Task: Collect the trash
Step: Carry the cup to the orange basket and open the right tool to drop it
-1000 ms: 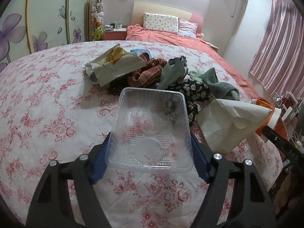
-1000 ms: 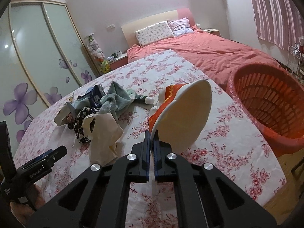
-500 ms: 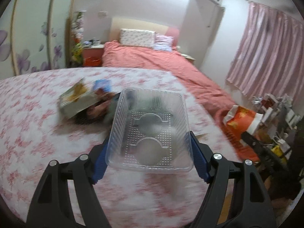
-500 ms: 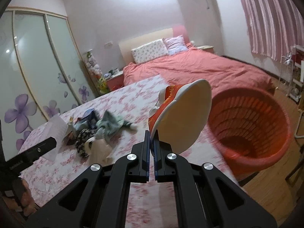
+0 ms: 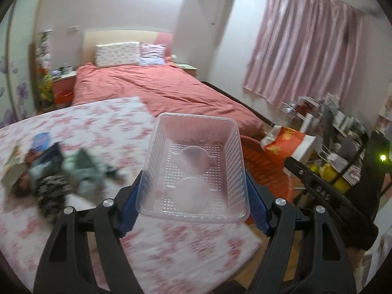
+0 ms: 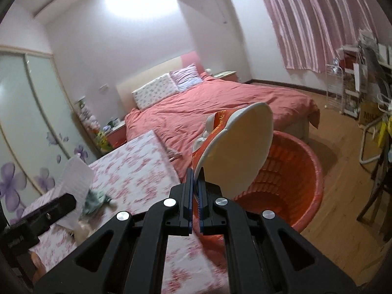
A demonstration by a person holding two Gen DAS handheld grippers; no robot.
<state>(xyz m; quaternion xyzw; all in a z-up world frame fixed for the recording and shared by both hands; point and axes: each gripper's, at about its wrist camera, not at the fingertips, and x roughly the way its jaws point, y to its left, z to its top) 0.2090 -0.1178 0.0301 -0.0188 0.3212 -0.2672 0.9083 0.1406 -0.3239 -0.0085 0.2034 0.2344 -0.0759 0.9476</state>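
Past the floral-covered surface (image 5: 103,132), the orange basket (image 6: 301,171) waits near right. Our left claw (image 5: 193,193) clamps a light, flimsy clear tray (image 5: 196,169) by its sides; our right claw (image 6: 195,196) pinches a crumply orange-and-white wrapper (image 6: 235,147) at its edge.

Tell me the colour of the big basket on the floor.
Orange-red basket, seen best in the right wrist view.

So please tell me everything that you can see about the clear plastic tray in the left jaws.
The clear plastic tray is a thin, transparent, rectangular container with a rolled rim, ribbed walls and a dimpled floor bearing two round embossed patches. It looks empty. The left gripper holds it by its two long sides between blue pads, open side toward the camera, far end tilted upward. It hangs in the air above the flowered bedcover, with the red basket behind it.
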